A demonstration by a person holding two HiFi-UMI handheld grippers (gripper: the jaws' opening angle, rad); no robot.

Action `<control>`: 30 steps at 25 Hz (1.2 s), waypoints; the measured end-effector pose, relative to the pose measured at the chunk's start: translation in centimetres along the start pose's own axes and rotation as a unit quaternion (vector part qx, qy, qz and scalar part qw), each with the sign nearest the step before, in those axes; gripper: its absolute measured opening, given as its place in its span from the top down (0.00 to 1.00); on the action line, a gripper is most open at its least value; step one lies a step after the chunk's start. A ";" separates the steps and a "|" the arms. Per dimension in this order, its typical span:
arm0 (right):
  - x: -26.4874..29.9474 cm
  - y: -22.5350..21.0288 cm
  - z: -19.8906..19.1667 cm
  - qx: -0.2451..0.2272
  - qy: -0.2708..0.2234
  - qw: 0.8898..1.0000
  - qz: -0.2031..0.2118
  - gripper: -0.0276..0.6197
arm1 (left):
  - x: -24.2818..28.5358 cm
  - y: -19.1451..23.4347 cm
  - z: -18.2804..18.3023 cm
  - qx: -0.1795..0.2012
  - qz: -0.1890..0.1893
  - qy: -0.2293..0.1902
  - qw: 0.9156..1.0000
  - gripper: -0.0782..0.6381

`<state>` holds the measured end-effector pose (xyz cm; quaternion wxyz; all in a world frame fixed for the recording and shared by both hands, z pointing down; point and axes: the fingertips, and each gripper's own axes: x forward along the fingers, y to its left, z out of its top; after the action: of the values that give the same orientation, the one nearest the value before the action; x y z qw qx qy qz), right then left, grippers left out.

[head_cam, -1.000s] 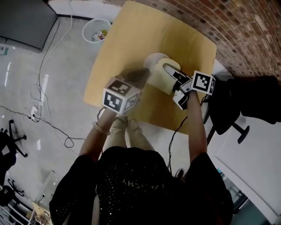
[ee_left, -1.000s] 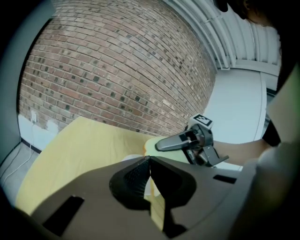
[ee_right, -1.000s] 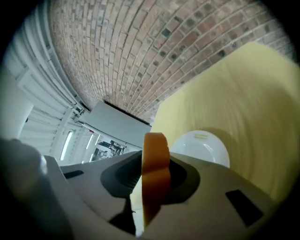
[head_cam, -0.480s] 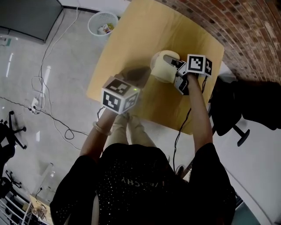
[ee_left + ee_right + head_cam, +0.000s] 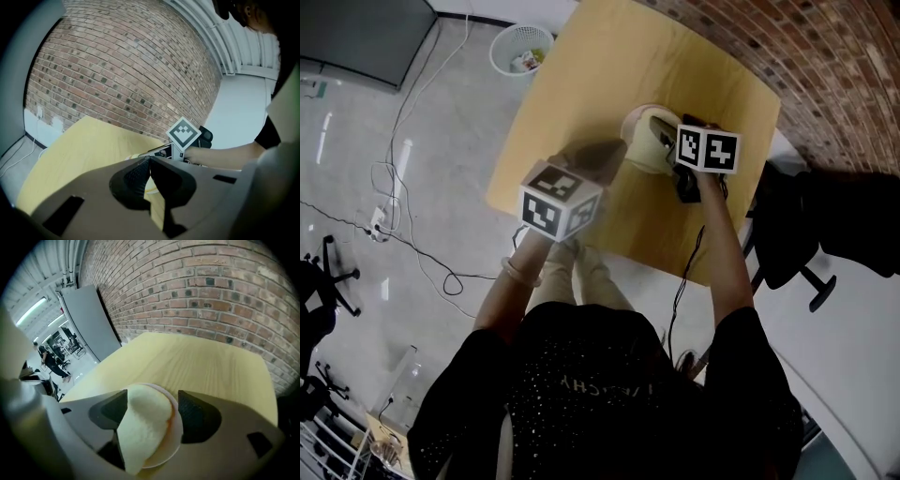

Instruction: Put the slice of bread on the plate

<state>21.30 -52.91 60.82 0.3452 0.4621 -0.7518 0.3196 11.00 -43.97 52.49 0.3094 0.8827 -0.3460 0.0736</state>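
Table [image 5: 581,84], plate [image 5: 179,430] set on it. Bread [image 5: 145,423] is seen lying in the plate, one side tipped up against the left-hand pad of the right gripper [image 5: 152,405]. Its jaws have just been opening and stand wide, the other pad clear. Left gripper [image 5: 149,165] is held aside, jaws together, empty. Bread is judged light, soft, easily crushed: to be taken lightly across the crust edges.

A light wooden table [image 5: 600,75] is standing beside a brick wall [image 5: 806,47]. A white wastebasket [image 5: 521,49] is sitting on the grey floor [image 5: 356,141] near one corner, cables [image 5: 392,178] are trailing across it, and a black chair [image 5: 825,220] is standing at the right.
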 end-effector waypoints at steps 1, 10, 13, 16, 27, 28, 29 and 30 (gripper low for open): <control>-0.3 -0.5 0.1 -0.004 -0.010 1.000 -0.015 0.46 | 0.1 -0.1 0.0 0.003 0.000 0.001 1.000 0.88; -8.8 0.1 0.9 0.024 -0.166 0.986 0.021 0.46 | 0.8 -2.0 1.0 0.037 0.018 0.003 0.999 0.88; -11.7 2.1 0.2 0.057 -0.192 0.978 0.050 0.69 | 0.9 -3.1 1.6 0.057 0.027 -0.002 0.998 0.88; -14.2 3.4 -0.8 0.081 -0.209 0.974 0.034 0.94 | 0.5 -4.8 2.3 0.065 0.027 -0.012 0.997 0.88; -19.3 6.2 -3.0 0.139 -0.259 0.955 0.033 0.94 | -1.3 -7.5 1.1 0.072 0.038 -0.018 0.997 0.88; -19.6 6.2 -3.1 0.140 -0.262 0.954 0.034 0.94 | -1.3 -7.6 1.2 0.069 0.036 -0.019 0.997 0.88; -19.8 6.1 -3.1 0.142 -0.265 0.953 0.033 0.94 | -1.2 -7.7 1.3 0.067 0.034 -0.020 0.997 0.88; -20.0 5.9 -3.2 0.145 -0.266 0.953 0.032 0.94 | -1.1 -7.7 1.4 0.067 0.032 -0.022 0.997 0.88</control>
<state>23.26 -38.71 45.32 0.0519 0.5510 -0.7765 0.3013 15.12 -39.78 47.15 0.2398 0.8912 -0.3752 0.0872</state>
